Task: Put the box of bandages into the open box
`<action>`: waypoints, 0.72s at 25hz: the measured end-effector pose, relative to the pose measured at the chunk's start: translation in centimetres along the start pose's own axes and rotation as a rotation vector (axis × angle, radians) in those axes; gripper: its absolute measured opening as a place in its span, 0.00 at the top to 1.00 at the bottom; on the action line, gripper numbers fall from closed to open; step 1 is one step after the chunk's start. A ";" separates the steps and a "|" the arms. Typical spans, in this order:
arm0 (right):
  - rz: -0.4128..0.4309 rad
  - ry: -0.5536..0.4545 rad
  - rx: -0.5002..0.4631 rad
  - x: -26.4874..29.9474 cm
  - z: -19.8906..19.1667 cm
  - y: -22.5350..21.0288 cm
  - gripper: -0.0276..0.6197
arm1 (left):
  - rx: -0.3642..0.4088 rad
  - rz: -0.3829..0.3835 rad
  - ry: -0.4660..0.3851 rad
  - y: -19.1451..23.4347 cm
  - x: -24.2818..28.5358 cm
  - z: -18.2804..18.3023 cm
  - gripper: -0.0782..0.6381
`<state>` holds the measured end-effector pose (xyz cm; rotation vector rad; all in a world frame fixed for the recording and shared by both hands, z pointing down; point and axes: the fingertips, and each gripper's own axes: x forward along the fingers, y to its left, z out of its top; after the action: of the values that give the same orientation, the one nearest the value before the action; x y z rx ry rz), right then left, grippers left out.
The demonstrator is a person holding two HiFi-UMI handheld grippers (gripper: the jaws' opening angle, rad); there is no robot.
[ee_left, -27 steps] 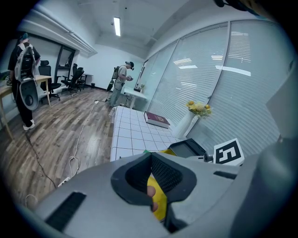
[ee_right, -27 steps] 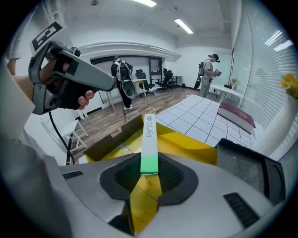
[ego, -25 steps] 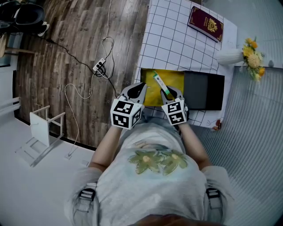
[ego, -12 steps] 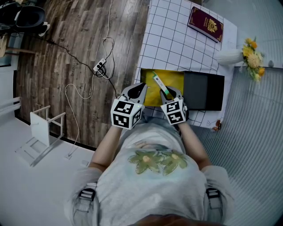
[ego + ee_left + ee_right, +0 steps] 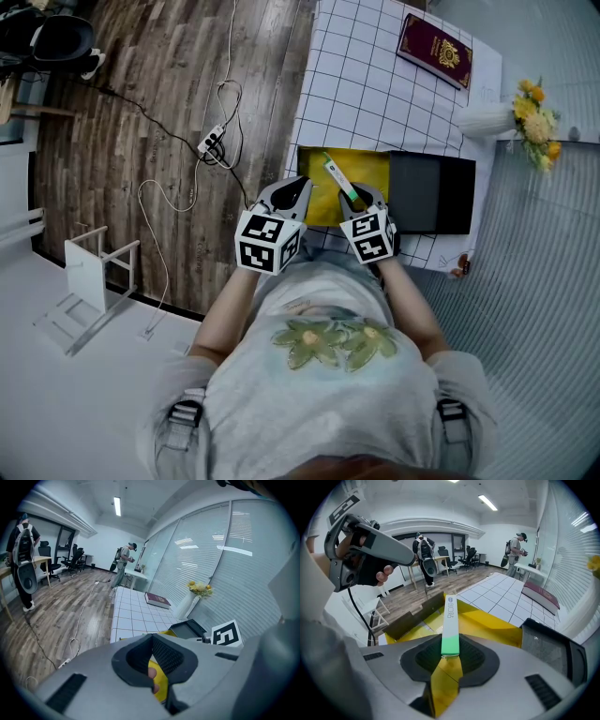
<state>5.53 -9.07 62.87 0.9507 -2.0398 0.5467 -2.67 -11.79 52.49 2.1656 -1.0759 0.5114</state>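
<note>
The bandage box, slim and white with a green end, points forward over the open yellow box near the table's front edge. My right gripper is shut on its green end. In the right gripper view the bandage box sticks out of the right gripper above the yellow box, whose brown flap stands at the left. My left gripper hovers at the yellow box's left edge. In its own view the left gripper looks shut, its pads meeting with nothing clamped.
A black lid lies against the yellow box's right side. A dark red book lies at the far end of the white gridded table, a vase of flowers at its right edge. Cables and a power strip lie on the wooden floor.
</note>
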 end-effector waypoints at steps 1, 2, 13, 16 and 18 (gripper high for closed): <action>0.001 0.003 0.000 0.0 -0.1 0.0 0.82 | 0.000 0.000 0.000 0.0 0.0 0.0 0.88; 0.002 0.006 0.000 0.1 -0.2 0.0 0.82 | 0.000 0.000 -0.001 0.1 0.0 0.0 0.88; -0.001 0.021 -0.018 0.4 -0.4 0.3 0.82 | -0.003 -0.008 0.001 0.2 0.1 -0.1 0.88; 0.000 0.019 -0.018 0.6 -0.4 0.3 0.82 | -0.005 -0.008 0.003 0.4 0.2 -0.1 0.88; 0.001 0.024 -0.019 0.7 -0.4 0.3 0.82 | -0.006 -0.006 0.004 0.6 0.2 -0.1 0.88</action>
<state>5.20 -8.88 63.62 0.9272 -2.0209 0.5361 -3.04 -12.07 52.94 2.1612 -1.0675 0.5088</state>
